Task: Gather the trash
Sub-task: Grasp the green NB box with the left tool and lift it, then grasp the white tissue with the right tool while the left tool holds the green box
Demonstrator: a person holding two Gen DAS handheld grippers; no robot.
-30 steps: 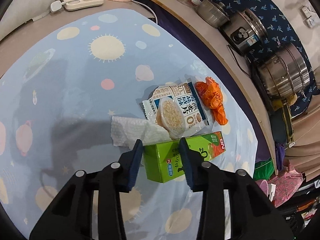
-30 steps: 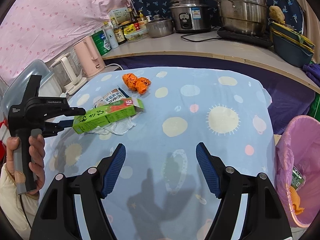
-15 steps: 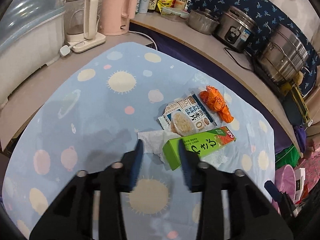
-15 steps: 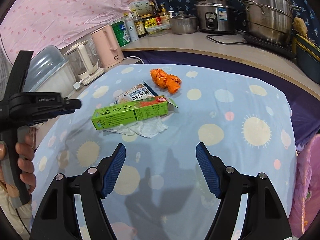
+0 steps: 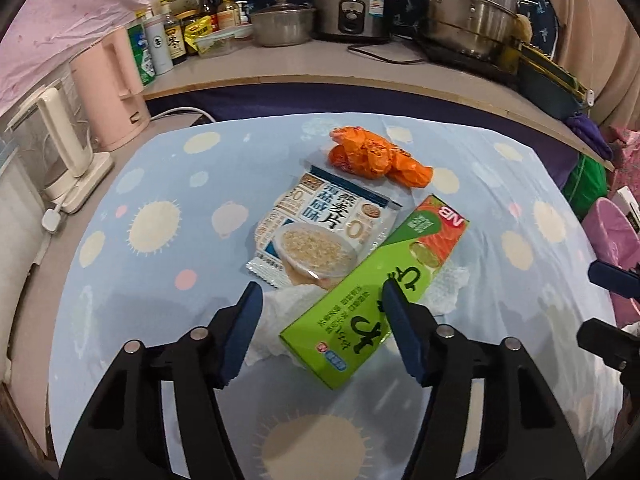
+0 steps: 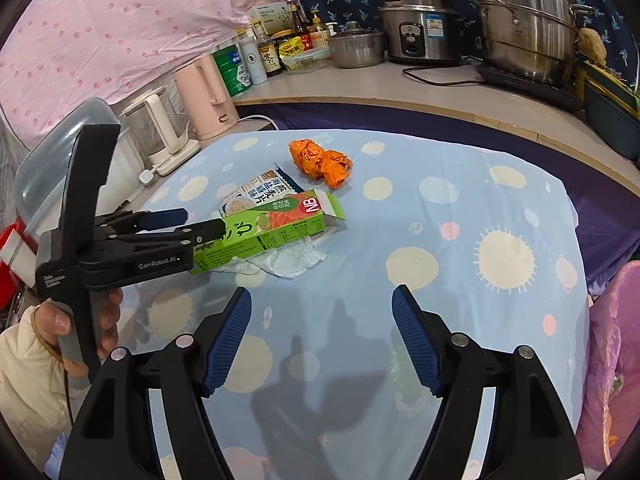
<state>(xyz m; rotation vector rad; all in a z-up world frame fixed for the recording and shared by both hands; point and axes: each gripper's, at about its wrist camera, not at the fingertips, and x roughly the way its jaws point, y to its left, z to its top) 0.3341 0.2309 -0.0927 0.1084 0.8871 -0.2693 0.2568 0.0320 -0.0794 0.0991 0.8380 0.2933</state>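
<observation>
A green carton [image 5: 372,292] [image 6: 264,232] lies on a crumpled white tissue [image 5: 280,320] [image 6: 288,260] on the blue dotted tablecloth [image 5: 160,184]. An oatmeal packet [image 5: 320,232] [image 6: 256,194] and a crumpled orange wrapper [image 5: 372,156] [image 6: 322,162] lie just beyond. My left gripper [image 5: 322,308] [image 6: 192,226] is open, its jaws wide around the carton's near end. My right gripper [image 6: 322,320] is open and empty over bare cloth, nearer than the trash.
A pink-lined trash bin [image 6: 616,360] [image 5: 612,236] stands off the table's right edge. A pink kettle [image 6: 204,96] and a white kettle [image 6: 160,128] stand at the left. Pots, a rice cooker [image 6: 420,36] and bottles line the counter behind.
My left gripper let go of the green carton, opened wide and swung round to face the counter. The carton now rests on the tissue. My right gripper stayed open.
</observation>
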